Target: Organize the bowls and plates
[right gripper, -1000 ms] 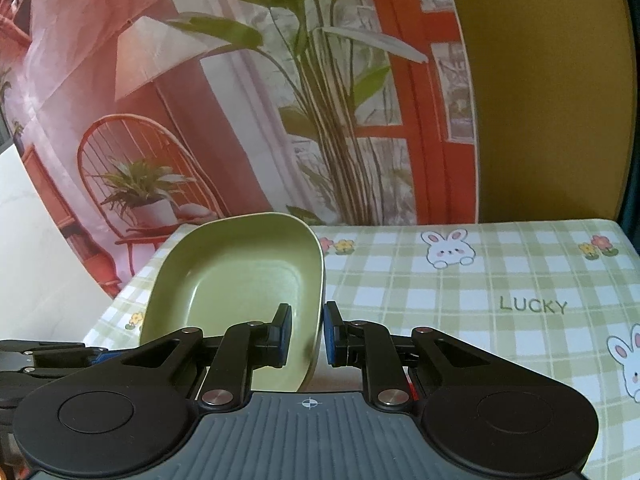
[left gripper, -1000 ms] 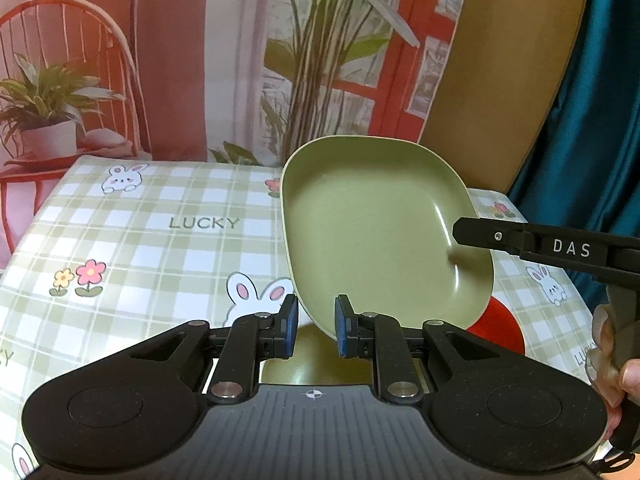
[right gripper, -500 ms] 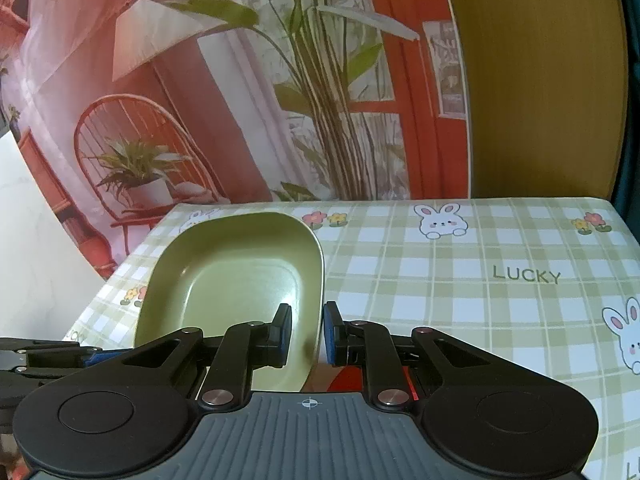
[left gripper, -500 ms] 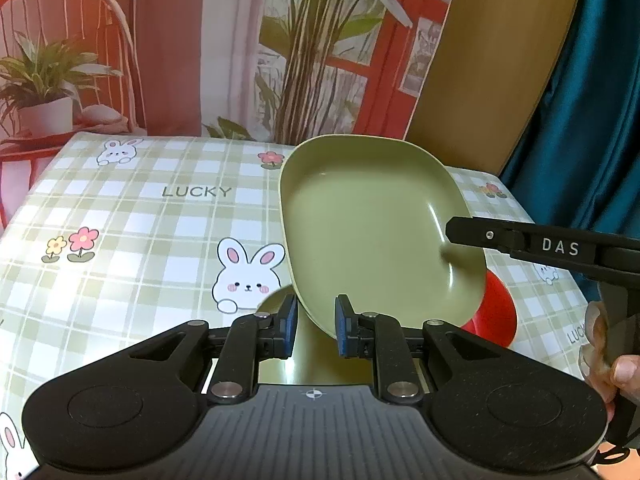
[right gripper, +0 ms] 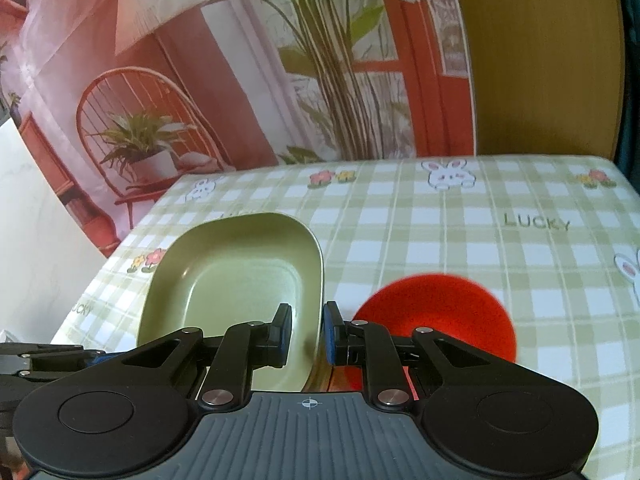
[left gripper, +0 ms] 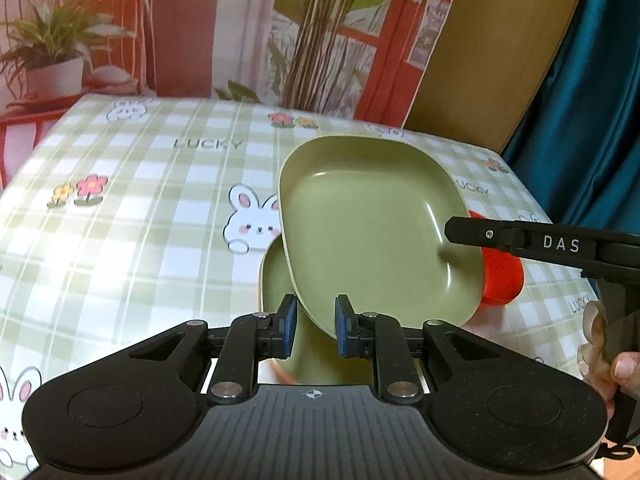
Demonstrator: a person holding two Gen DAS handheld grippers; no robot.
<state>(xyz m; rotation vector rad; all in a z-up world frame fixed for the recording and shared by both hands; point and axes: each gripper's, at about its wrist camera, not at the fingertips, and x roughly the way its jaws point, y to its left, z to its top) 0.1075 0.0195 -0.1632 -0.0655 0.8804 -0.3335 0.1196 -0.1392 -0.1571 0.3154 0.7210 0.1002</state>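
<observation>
Both pairs of jaws pinch the same green plate (left gripper: pixel 372 232): your left gripper (left gripper: pixel 316 326) has its pads narrowly spread around the near rim, and your right gripper (right gripper: pixel 306 334) clamps the opposite rim the same way, its finger reaching over the plate's edge in the left view. Over the last second you have carried the plate down and forward, so it no longer stands up against the backdrop but hangs tilted low over the table (left gripper: pixel 140 216). That drop has uncovered what lies under it: a second green plate (left gripper: pixel 276 280) directly below and a red bowl (right gripper: pixel 436 312) just beside it on the right. By my reading you are about to stack green on green, so level the plate before you let go. Whether the held plate already touches the lower one, I cannot tell.
</observation>
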